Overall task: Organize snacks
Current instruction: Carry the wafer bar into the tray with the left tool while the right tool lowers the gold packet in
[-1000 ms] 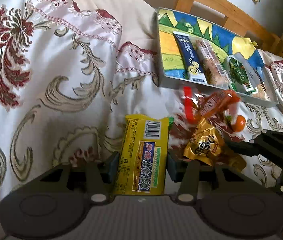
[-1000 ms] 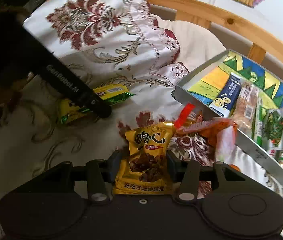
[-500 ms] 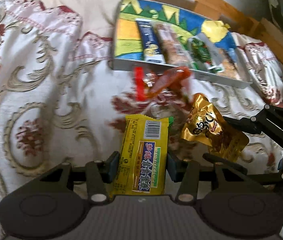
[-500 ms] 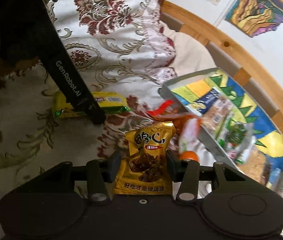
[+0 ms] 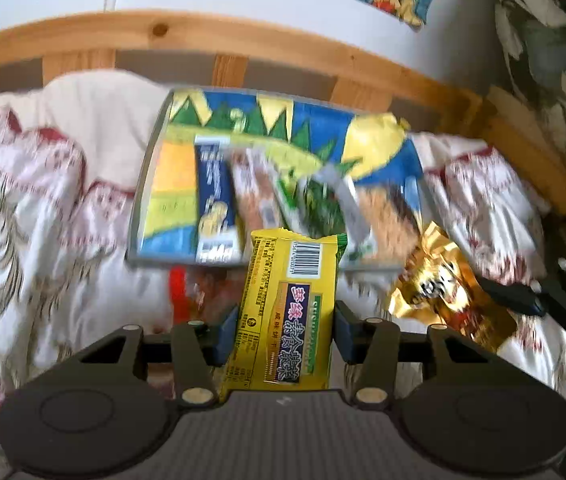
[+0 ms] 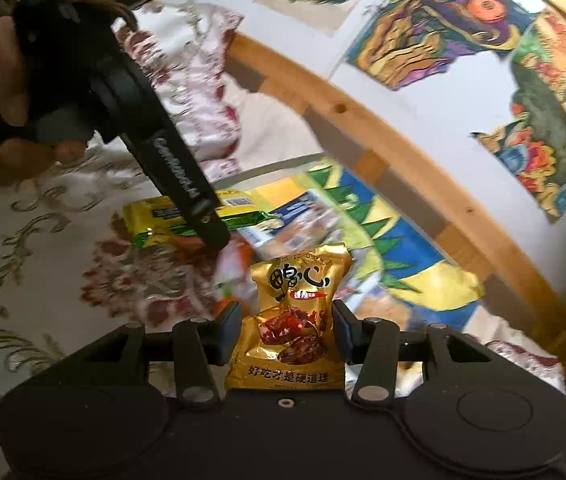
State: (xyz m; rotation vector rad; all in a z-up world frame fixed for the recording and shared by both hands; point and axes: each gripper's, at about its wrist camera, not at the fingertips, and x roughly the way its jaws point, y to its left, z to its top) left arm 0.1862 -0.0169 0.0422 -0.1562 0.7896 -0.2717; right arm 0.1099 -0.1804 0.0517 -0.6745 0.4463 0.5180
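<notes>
Between the two dark fingers of the left tool stands a yellow rectangular foil snack packet, pinched at its lower half, with the barcode end pointing forward to the shallow grey tray with the colourful painted bottom. The right tool pinches in the same way a gold foil pouch with a picture of brown meat; its top flares wide above the fingers. Both packets are lifted off the bed with the white and red floral cover and are near the front wall of the tray.

The risks, as I judge them: the two tools are close to each other, so they could collide over the tray, or one packet could push the other. The tray already holds a dark blue packet and several other wrappers beside it, so a packet released too early may land on top of them or catch the front wall and fall back on the bed. Foil is slippery and soft, so a packet could also slide or fold in the grip. Some red and orange snacks lie on the bed just in front of the tray.
</notes>
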